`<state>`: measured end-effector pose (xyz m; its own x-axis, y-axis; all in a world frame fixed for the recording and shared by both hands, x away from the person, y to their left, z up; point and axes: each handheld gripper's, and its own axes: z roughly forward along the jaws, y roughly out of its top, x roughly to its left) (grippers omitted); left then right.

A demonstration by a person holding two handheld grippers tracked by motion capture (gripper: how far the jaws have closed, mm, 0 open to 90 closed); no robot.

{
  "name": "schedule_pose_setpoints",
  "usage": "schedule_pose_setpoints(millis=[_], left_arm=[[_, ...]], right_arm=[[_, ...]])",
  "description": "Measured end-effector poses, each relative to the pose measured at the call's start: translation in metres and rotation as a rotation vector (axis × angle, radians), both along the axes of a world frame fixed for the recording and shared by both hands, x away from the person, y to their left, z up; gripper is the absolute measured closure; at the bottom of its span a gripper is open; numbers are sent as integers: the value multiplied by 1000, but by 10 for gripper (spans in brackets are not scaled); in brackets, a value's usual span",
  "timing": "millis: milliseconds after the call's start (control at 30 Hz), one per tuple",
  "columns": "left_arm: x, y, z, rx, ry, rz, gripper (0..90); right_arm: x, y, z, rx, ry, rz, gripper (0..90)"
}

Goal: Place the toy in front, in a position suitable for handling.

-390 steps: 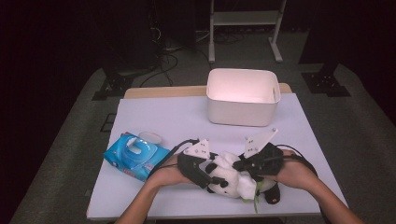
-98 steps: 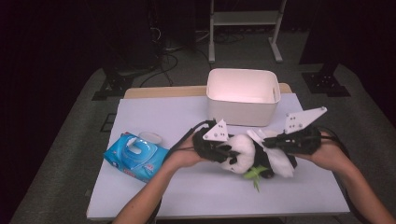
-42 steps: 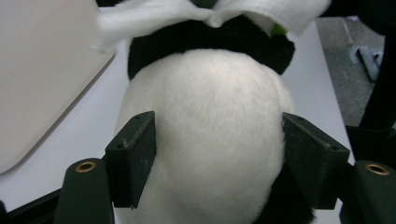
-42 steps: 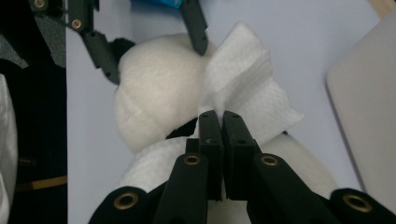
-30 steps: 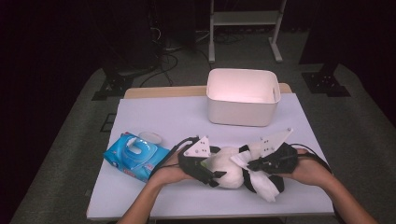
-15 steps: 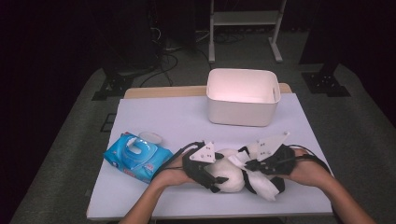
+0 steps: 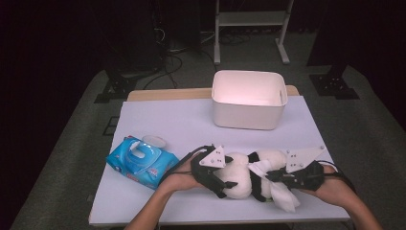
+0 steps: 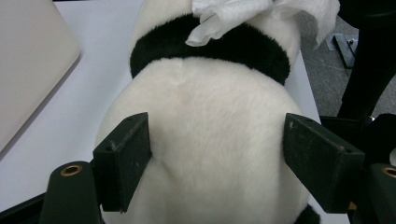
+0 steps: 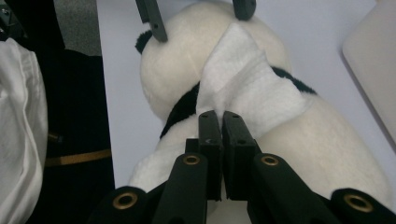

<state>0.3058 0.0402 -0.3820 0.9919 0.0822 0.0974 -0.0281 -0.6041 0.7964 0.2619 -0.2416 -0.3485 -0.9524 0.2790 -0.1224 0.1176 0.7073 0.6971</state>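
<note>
Right gripper view: a wipe on a plush panda

Right tongs (image 9: 219, 116) pinch a white wipe (image 9: 243, 84) shut, pressed to the toy panda (image 9: 327, 149). Left tongs (image 8: 229, 154) clamp the panda's white body, which lies on the worktop (image 7: 191, 120) near its front edge. Hard rubbing could tear the wipe or tug the panda loose. Wipes pack (image 7: 141, 160) lies left.
</note>
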Motion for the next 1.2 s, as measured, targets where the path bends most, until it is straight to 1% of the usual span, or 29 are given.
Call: schedule_pose_setpoints(millis=[67, 133, 167, 233, 300, 400, 500, 567, 633, 667, 700, 767, 800, 833, 867, 933, 967, 1033, 1100, 1167, 1200], left_arm=[[0, -2, 0, 9, -4, -6, 228], [-1, -2, 1, 17, -13, -10, 229], [-1, -1, 1, 19, -15, -8, 231], [-2, 1, 1, 18, -15, -5, 234], [-2, 2, 0, 16, -14, -5, 235], [-2, 3, -1, 17, -12, -4, 235], [-2, 3, 2, 14, -21, -5, 232], [-2, 3, 6, 13, -29, 13, 207], [0, 6, 11, -5, -33, 44, 194], [2, 7, 12, -15, -21, 54, 191], [2, 6, 12, -17, -8, 57, 182], [3, 3, 6, 16, 20, 45, 169], [3, 2, 3, 14, 35, 42, 168], [3, 0, 0, 17, 58, 34, 154], [3, -1, -2, 14, 66, 33, 139], [1, -1, -2, 15, 58, 29, 130], [1, -1, -2, 22, 48, 23, 130], [-1, -2, -3, 19, 37, 22, 137], [-4, -5, -4, 24, 29, 14, 145], [-7, -7, 0, 37, 12, 6, 147], [-8, -7, 1, 29, 14, 8, 152]], right_arm=[[1, 10, -1, -23, -5, 24, 868], [1, 19, -2, -32, 1, 46, 868], [2, 22, -1, -46, -5, 58, 868], [1, 24, 2, -54, -15, 66, 868], [1, 19, 7, -53, -25, 56, 868], [0, 3, 14, -45, -35, 18, 868], [-1, -12, 18, -45, -39, -23, 868], [-1, -16, 18, -43, -33, -37, 868], [-1, -13, 16, -53, -31, -31, 867], [0, -11, 16, -50, -33, -22, 867], [1, -7, 16, -41, -34, -13, 867], [4, -1, 17, -30, -42, -3, 866], [6, 4, 18, -30, -43, -1, 866], [9, 7, 18, -34, -47, 5, 865], [11, 11, 17, -31, -47, 8, 865], [12, 18, 14, -38, -50, 16, 865], [12, 19, 13, -39, -52, 21, 865], [11, 17, 12, -34, -53, 23, 866], [9, 10, 14, -32, -51, 21, 867], [8, 1, 16, -42, -49, 4, 866], [7, -5, 18, -47, -49, -12, 866]])
